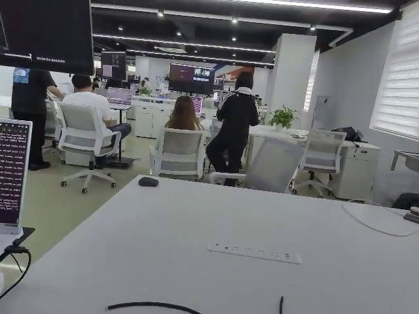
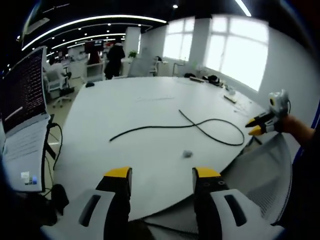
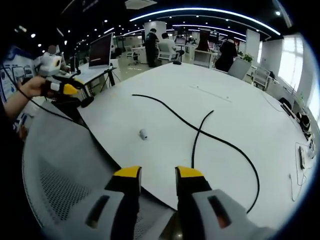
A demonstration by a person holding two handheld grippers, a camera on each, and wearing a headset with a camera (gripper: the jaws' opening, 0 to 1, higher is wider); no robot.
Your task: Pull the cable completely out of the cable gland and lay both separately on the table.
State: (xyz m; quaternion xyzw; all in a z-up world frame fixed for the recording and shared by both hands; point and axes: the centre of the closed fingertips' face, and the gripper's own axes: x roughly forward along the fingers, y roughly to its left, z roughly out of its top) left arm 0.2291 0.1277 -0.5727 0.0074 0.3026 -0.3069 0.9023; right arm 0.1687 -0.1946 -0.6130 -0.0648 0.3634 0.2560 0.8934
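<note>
A long black cable (image 2: 200, 125) lies in a loose loop across the white table (image 2: 125, 105); it also runs across the right gripper view (image 3: 200, 132), and its ends show at the head view's bottom edge (image 1: 154, 305). The small grey cable gland (image 2: 187, 154) lies on the table near the front edge, apart from the cable (image 3: 143, 134). My left gripper (image 2: 162, 175) is open and holds nothing, short of the table edge. My right gripper (image 3: 158, 172) is also open and holds nothing, back from the table over a chair. Each gripper shows in the other's view (image 2: 262, 125) (image 3: 62, 87).
A grey mesh chair back (image 2: 260, 170) (image 3: 65, 170) stands between me and the table. An inset power strip (image 1: 255, 253) and a black mouse (image 1: 148, 182) are farther out. A monitor (image 1: 13, 173) stands at the left edge. People sit and stand beyond the table.
</note>
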